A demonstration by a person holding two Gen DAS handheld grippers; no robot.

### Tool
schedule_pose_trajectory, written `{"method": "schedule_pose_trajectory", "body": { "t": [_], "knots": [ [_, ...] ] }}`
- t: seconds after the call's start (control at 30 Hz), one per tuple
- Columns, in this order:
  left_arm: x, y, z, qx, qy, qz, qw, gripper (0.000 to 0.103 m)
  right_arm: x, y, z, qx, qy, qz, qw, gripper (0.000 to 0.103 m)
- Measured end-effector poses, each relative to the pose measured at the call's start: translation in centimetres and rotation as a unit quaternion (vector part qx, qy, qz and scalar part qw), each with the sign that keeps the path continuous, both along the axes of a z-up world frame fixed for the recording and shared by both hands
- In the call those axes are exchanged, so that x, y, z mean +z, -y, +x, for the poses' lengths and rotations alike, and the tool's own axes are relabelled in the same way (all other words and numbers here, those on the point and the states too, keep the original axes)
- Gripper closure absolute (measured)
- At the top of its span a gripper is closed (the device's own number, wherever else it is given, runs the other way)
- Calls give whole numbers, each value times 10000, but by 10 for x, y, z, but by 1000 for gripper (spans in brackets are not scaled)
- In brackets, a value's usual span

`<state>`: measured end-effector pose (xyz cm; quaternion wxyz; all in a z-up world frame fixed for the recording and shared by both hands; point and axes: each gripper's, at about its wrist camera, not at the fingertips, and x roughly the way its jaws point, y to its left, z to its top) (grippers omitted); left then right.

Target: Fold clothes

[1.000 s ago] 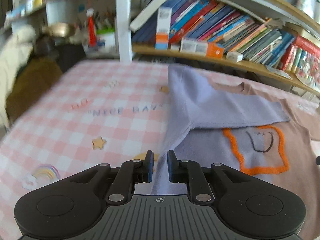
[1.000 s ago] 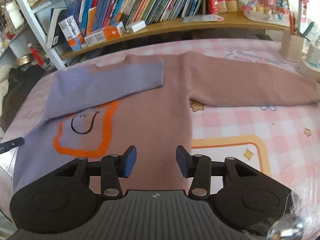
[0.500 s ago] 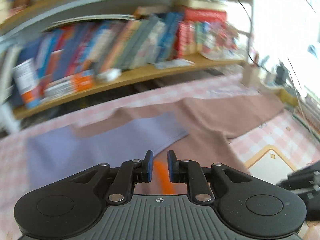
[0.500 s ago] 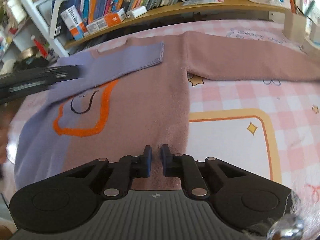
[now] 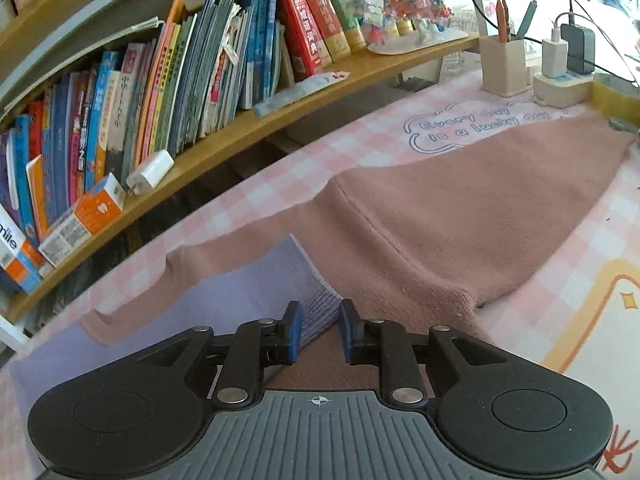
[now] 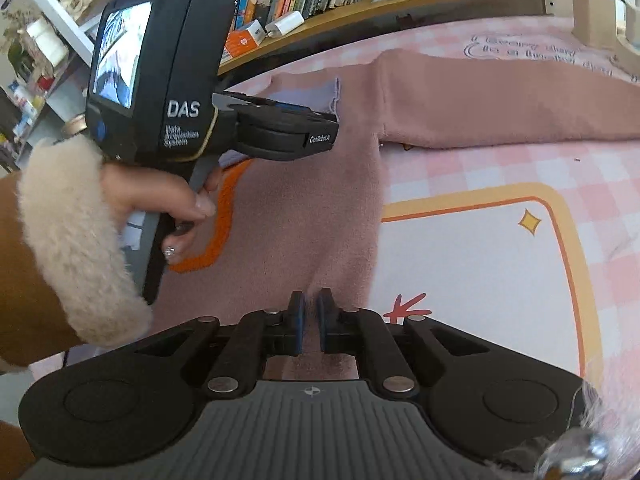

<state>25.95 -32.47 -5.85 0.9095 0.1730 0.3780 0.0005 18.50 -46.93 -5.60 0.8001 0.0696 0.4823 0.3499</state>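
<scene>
Here the sweater (image 6: 312,184) lies flat on the pink checked bench (image 6: 500,160), its lilac sleeve (image 5: 256,292) folded across the chest and its pink sleeve (image 5: 472,208) stretched out sideways from the body. The right tool (image 6: 311,312) is clamped on the sweater's bottom hem. The left tool (image 5: 319,328), gripped by a hand (image 6: 160,196) in a fleece cuff, hangs over the lilac sleeve's ribbed end; its jaws have just been opening and stand apart, the cuff edge showing between them, unpinched.
</scene>
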Motion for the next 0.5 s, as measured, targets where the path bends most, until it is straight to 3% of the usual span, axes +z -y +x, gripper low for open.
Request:
{"method": "schedule_pose_trajectory", "body": {
  "t": [0.2,0.27,0.33,0.5],
  "knots": [
    [1,1,1,39,3,-92,10000,82,1,0,-2,50,25,-26,10000,98],
    [1,3,0,6,28,-89,10000,76,0,0,-3,64,37,-36,10000,98],
    [0,7,-2,-52,112,99,9999,62,0,0,-4,66,41,-36,10000,98],
    [-4,9,-3,-182,312,421,9985,53,-1,0,-3,53,43,-27,10000,98]
  ]
}}
